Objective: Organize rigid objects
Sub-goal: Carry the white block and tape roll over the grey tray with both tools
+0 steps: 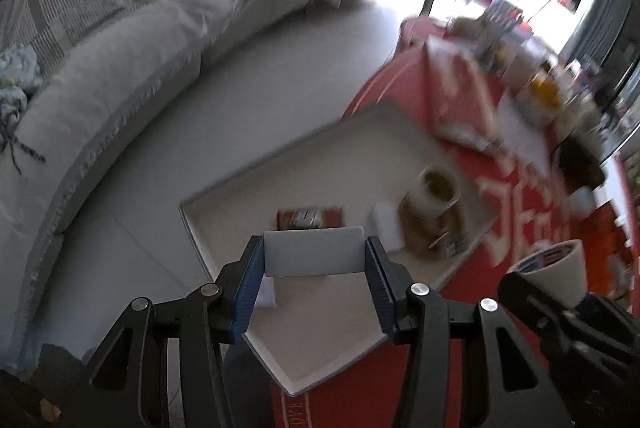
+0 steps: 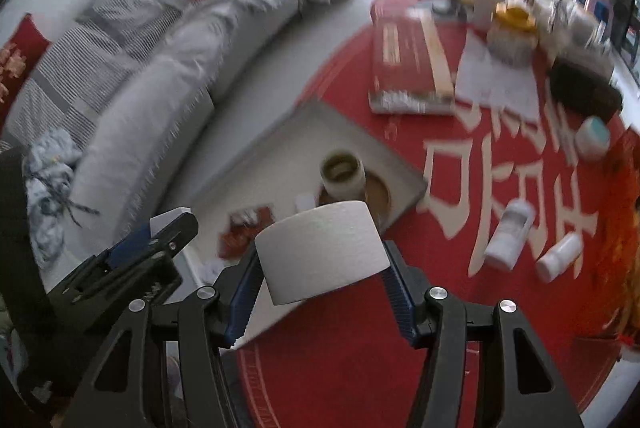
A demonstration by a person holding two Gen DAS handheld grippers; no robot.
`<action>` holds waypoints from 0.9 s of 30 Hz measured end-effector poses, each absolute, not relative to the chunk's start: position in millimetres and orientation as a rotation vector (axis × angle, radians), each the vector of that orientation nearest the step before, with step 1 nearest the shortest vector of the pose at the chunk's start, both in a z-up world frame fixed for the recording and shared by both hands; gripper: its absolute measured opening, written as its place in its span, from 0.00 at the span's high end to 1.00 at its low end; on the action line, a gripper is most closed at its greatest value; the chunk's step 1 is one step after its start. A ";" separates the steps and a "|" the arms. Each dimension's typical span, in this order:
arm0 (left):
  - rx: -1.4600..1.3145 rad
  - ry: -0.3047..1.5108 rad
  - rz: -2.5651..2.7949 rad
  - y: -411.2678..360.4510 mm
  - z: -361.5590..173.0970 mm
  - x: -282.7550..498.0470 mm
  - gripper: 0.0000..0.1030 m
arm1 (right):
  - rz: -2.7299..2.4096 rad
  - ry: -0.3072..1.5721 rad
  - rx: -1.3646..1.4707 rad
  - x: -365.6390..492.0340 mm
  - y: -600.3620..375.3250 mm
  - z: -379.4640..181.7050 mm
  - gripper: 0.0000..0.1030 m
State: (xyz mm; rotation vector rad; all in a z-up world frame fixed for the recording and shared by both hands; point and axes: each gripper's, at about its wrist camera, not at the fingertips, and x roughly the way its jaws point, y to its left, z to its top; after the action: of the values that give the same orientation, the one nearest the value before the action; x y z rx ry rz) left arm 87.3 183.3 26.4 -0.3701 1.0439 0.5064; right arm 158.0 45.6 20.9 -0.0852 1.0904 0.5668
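Note:
My left gripper (image 1: 315, 253) is shut on a flat white box (image 1: 314, 255), held by its short ends just above a beige tray (image 1: 320, 324). In the tray lie a red packet (image 1: 310, 218), a small white block (image 1: 386, 228) and a jar (image 1: 436, 186) on a wooden coaster (image 2: 378, 194). My right gripper (image 2: 322, 262) is shut on a cream roll (image 2: 324, 250) and hangs over the tray's near edge (image 2: 256, 168). The same roll (image 1: 560, 268) shows at the right of the left wrist view.
The tray sits on a round table with a red printed cloth (image 2: 400, 348). Two white bottles (image 2: 510, 232) lie on it, with a red book (image 2: 404, 68), papers, jars and a small teal-lidded tin (image 2: 594, 138) farther back. A grey sofa (image 1: 120, 88) runs along the left.

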 end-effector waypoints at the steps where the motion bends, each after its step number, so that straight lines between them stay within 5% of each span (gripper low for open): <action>1: -0.368 1.060 0.511 184.1 18.3 88.1 0.48 | 0.563 1.111 -0.092 159.9 47.3 11.9 0.43; 27: -0.319 1.127 0.579 209.3 -25.6 102.9 0.48 | 0.511 1.208 -0.155 197.3 95.4 -43.3 0.43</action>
State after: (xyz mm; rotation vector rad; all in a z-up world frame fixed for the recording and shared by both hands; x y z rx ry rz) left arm 102.9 209.3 -25.6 -0.3194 1.1268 0.5786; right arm 197.3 95.4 -43.3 -0.1546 1.2080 0.5110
